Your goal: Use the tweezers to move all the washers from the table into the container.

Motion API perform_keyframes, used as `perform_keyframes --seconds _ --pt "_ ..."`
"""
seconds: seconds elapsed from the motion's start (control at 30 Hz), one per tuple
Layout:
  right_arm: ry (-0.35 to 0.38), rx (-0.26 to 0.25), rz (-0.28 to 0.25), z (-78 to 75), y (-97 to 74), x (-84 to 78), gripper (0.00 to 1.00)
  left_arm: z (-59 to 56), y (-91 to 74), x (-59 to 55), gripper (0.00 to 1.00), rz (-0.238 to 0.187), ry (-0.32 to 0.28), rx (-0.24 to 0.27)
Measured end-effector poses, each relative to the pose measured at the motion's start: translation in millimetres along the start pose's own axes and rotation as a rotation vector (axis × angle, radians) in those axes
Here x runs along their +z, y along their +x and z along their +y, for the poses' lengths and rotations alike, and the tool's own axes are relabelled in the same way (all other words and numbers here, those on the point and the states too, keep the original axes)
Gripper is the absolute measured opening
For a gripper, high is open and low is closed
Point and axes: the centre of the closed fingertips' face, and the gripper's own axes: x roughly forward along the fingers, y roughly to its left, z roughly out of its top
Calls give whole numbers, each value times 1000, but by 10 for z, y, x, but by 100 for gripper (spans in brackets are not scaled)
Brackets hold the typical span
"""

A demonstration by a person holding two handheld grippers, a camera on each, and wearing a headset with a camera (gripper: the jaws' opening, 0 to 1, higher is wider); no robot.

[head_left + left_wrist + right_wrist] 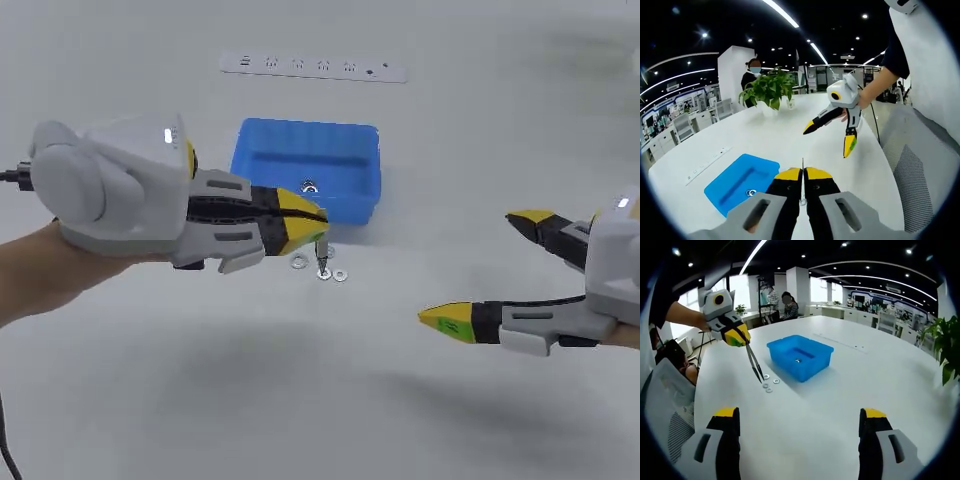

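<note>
Clamping the tweezers (322,256) in tightly closed jaws, the left tongs (318,228) point them down among the washers (324,272) on the worktop (300,400), just before the blue container (258,150), which holds another washer (309,187). The right tongs (482,268) gape wide, empty.

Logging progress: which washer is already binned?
The washer inside the blue container; the other washers lie on the table in front of it, by the tweezers.
</note>
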Motion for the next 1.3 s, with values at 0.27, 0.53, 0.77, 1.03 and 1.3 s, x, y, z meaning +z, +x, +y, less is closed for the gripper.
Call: perform_keyframes --seconds 0.27,0.53,0.77,1.03,1.3 --pt "27 -14 6 -34 -24 -104 99 -12 55 -40 5 9 -6 -12" --pt "44 -13 12 -15 -29 -153 99 -33 53 -89 5 20 -8 -21" --pt "56 -2 7 27 -3 -131 98 -37 35 -95 5 19 -18 -29" --pt "-10 203 3 493 321 116 80 -39 74 -88 5 83 27 -108" --pt "-67 389 48 849 660 238 49 -79 99 -91 5 117 17 -171"
